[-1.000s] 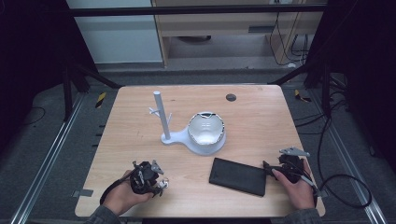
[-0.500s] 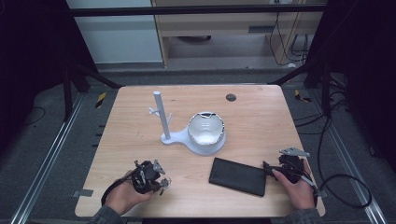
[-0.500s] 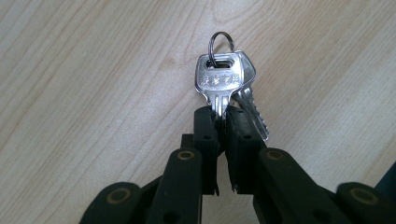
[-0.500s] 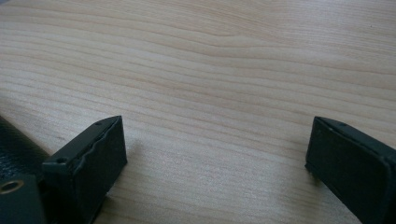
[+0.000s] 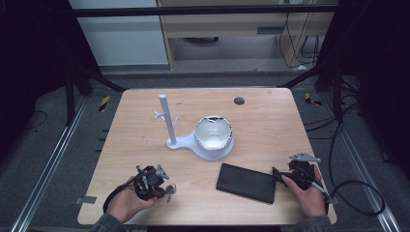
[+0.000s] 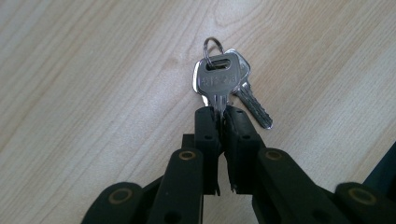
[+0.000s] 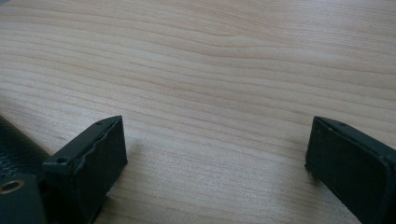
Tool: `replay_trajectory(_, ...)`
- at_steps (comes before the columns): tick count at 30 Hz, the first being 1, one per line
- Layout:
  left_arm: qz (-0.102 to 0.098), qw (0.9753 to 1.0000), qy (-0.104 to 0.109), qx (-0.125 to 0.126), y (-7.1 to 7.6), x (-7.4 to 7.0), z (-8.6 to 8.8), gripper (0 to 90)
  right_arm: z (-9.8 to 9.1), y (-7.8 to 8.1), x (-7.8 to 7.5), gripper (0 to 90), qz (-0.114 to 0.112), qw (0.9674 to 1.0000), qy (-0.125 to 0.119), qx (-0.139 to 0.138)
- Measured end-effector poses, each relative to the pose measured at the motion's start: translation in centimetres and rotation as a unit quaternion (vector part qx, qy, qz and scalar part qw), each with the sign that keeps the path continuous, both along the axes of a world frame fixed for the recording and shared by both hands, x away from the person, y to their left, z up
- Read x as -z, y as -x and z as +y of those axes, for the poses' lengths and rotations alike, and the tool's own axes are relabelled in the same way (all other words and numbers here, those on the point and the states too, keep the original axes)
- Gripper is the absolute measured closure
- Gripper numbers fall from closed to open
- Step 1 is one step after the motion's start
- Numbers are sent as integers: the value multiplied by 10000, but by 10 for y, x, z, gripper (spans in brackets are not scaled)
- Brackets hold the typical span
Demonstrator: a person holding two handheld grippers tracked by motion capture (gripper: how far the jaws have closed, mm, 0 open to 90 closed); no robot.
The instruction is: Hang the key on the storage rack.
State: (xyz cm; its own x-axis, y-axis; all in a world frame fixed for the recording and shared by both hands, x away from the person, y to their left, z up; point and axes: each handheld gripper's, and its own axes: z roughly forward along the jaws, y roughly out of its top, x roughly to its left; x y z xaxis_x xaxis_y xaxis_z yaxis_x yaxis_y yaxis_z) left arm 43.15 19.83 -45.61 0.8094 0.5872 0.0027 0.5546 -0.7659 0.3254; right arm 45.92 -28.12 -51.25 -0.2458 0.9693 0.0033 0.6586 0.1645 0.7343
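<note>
Steel keys (image 6: 219, 81) on a split ring lie at the near-left of the wooden table (image 5: 270, 121), one blade pinched in the just-closed left gripper (image 6: 222, 114). Right gripper (image 7: 215, 154) gapes, empty. Risk: so narrow a bite may let the blade pivot or slip out when lifted.

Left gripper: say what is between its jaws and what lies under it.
The left gripper pinches the blade of one key; the blade's tip is hidden. A second key hangs from the same ring. The table is underneath.
</note>
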Motion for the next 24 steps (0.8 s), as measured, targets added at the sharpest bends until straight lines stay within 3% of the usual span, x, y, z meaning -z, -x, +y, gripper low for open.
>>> replay_trajectory(7,24,10000,76,-35,-3,-11,6,841,0,0,0,54,-1,10000,0,1)
replay_trajectory(9,21,10000,74,-55,-5,-13,8,880,0,0,0,54,-1,10000,1,1)
replay_trajectory(16,2,10000,-22,-86,-11,-11,9,881,0,0,0,54,0,10000,-1,2)
replay_trajectory(24,-109,9999,26,-65,-10,-36,12,882,0,0,0,54,0,10000,-2,-1)
